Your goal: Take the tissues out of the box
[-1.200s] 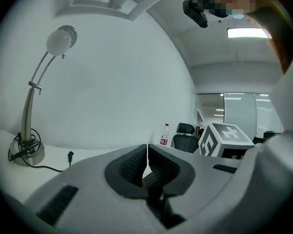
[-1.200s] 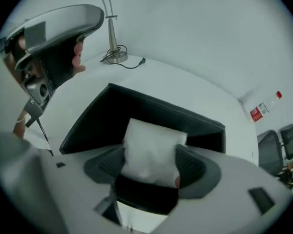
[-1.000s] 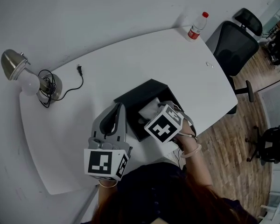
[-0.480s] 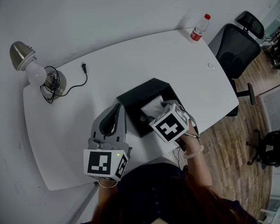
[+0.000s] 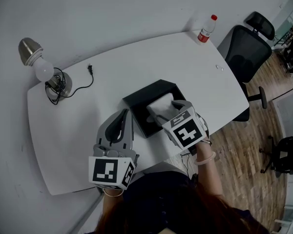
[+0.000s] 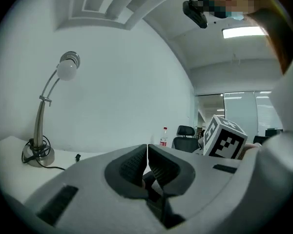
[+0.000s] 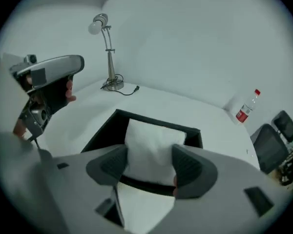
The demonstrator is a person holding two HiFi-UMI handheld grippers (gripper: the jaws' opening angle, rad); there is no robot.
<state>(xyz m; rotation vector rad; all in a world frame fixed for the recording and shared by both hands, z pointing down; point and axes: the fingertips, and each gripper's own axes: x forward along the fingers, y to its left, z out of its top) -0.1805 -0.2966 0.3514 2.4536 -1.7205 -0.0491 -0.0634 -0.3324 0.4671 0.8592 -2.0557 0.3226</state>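
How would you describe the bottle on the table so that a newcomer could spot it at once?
Take the white table and go to its far right corner, beside the black office chair. A small clear bottle stands upright there, alone. Its red cap and red label set it apart from the lamp at the left end and the black box in the middle.

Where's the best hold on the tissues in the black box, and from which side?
Pinch the tissues across their raised near end, coming down through the box's open top. That end stands above the rim and narrows between the right gripper's pads, which squeeze it now.
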